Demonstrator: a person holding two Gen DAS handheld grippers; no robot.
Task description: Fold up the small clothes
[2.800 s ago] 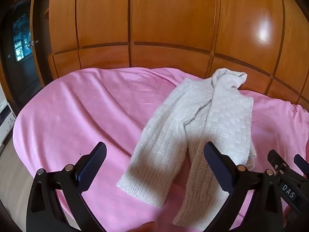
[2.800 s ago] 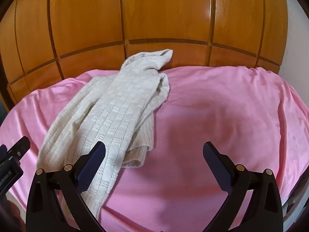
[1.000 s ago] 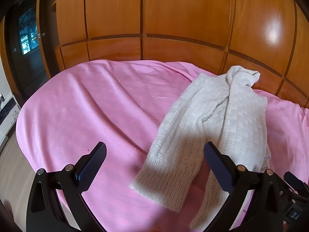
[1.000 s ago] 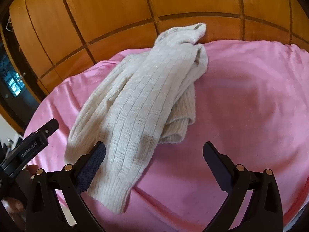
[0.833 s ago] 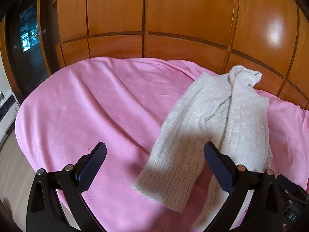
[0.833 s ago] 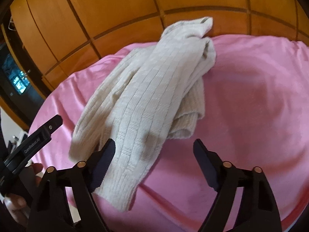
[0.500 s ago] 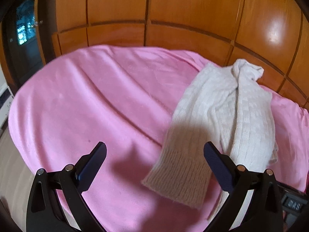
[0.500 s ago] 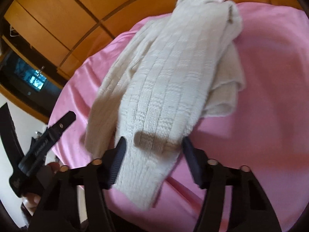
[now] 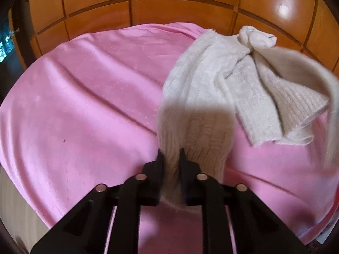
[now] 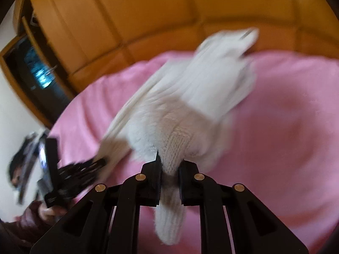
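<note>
The right wrist view is smeared by motion: the cream knit trousers [image 10: 190, 97] lose their stitch pattern toward the far end, and the left gripper [image 10: 99, 163] at the left edge is a dark streak (whether anything sits between its fingers cannot be read there). A hand [image 10: 45, 211] and dark red sleeve [image 10: 25, 226] are cut off. In the left wrist view, the trousers' right side [image 9: 326, 97] blurs out of frame.
</note>
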